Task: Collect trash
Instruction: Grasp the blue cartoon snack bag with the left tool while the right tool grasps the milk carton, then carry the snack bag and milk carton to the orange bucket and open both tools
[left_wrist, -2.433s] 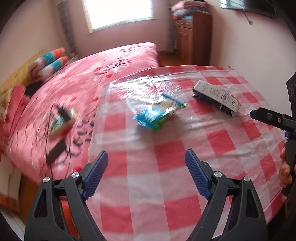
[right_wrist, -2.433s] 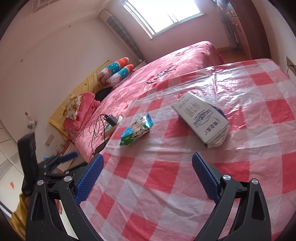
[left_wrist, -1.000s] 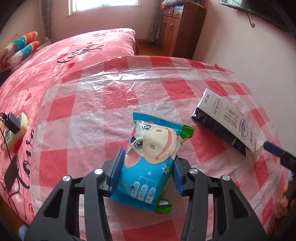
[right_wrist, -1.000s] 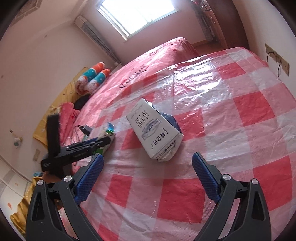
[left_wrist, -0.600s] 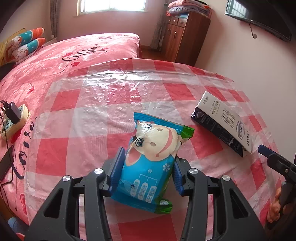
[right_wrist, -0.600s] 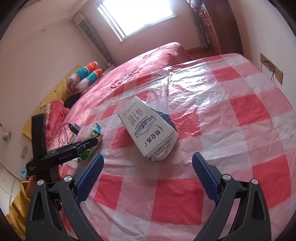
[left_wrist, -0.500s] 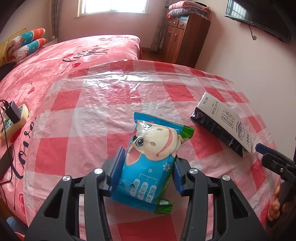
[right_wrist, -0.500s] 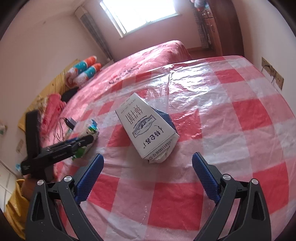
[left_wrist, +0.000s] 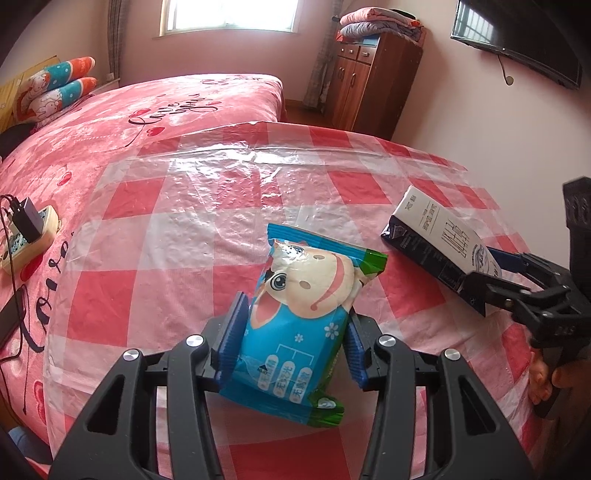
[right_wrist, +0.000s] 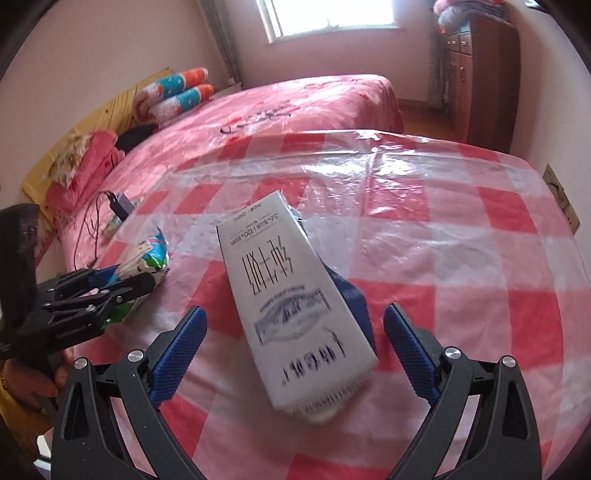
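Left gripper (left_wrist: 291, 354) grips wrapper (left_wrist: 299, 317); right gripper (right_wrist: 293, 350) spread around carton (right_wrist: 291, 314).
Next: clamp carton at frame centre.

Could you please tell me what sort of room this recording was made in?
Most likely a home bedroom: a bed with pillows, a wooden cabinet topped with folded blankets, and a wall-mounted television.

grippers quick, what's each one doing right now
Left gripper: shut on the wipes pack.
Right gripper: open, fingers either side of the milk carton, not gripping.
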